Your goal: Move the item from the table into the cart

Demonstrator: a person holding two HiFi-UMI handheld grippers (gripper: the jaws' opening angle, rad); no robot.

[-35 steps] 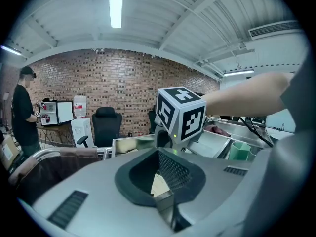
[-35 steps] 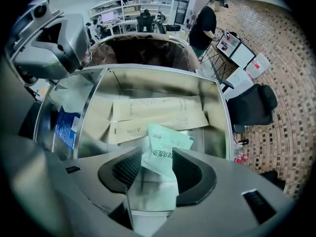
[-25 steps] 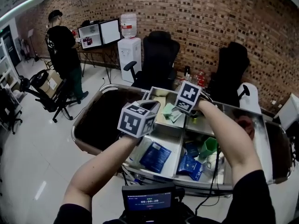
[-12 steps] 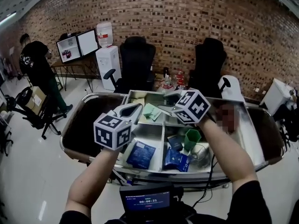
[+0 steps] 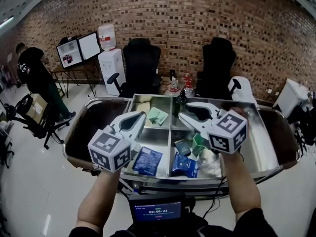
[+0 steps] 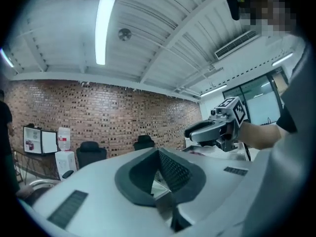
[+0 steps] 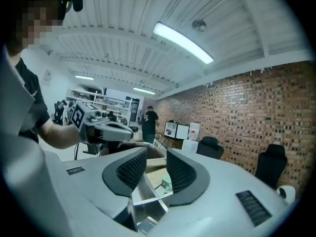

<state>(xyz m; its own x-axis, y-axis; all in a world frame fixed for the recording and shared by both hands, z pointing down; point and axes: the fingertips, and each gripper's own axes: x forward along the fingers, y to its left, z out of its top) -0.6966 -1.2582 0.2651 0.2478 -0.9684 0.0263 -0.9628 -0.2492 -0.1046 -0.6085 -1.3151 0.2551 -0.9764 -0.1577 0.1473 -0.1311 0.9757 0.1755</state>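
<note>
The metal cart (image 5: 148, 177) stands below me, split into several compartments. In them lie two blue packets (image 5: 147, 161) (image 5: 185, 166), a green cup (image 5: 199, 142), a pale green cloth (image 5: 158, 115) and a dark bottle (image 5: 176, 105). Both grippers hover above it and hold nothing. My left gripper (image 5: 137, 117) (image 6: 158, 154) is over the left compartments with its pads meeting at the tip. My right gripper (image 5: 183, 116) (image 7: 155, 164) is over the right compartments. Its jaws are closing, a gap still shows between the pads, and nothing is in it.
Dark surfaces (image 5: 94, 127) (image 5: 285, 132) flank the compartments on both sides. Behind the cart stand two black office chairs (image 5: 140, 65) (image 5: 217, 65), a water dispenser (image 5: 109, 58) and a brick wall. A person in black (image 5: 32, 70) stands far left. A small screen (image 5: 157, 212) sits below my hands.
Both grippers have drawn back toward me and spread apart, the right one moving right and down. The view has swung so that the cart lies centred.
</note>
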